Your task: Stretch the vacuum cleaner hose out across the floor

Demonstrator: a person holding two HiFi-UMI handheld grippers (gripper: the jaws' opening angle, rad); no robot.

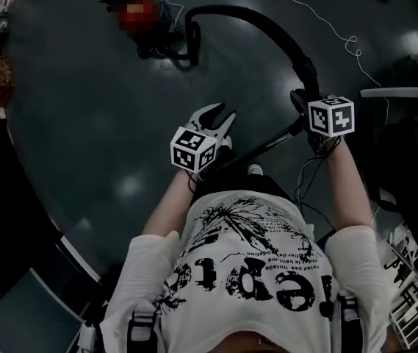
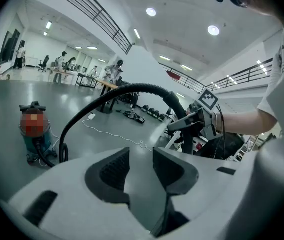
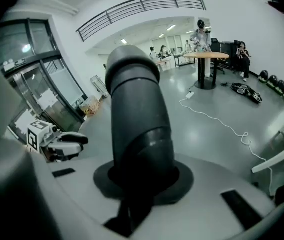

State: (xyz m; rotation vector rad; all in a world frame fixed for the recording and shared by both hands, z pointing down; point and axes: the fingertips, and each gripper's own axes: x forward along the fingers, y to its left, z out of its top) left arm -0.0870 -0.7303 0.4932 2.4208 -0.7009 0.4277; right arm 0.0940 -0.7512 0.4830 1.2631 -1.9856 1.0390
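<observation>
In the right gripper view the hose (image 3: 137, 129) fills the middle, and its dark cuff hides the pads of my right gripper (image 3: 142, 176), which is clasped round it. In the head view the hose's far end slips behind the vacuum cleaner (image 1: 150, 39), so I cannot tell where they join. Beyond the hose, a white cable (image 1: 326, 20) runs off the top edge. Far behind the hose in the left gripper view, people (image 2: 64, 61) are too small to make out.

Head view: looks steeply down from above onto the floor (image 1: 84, 123). Left gripper view: set low, facing nearly level across the floor. Right gripper view: set very close behind the hose (image 3: 134, 114), angled downward. All three views share the hose and the white cable (image 1: 326, 20). The left gripper view takes in the right gripper (image 2: 179, 125). The right gripper view takes in the left gripper (image 3: 82, 141).
</observation>
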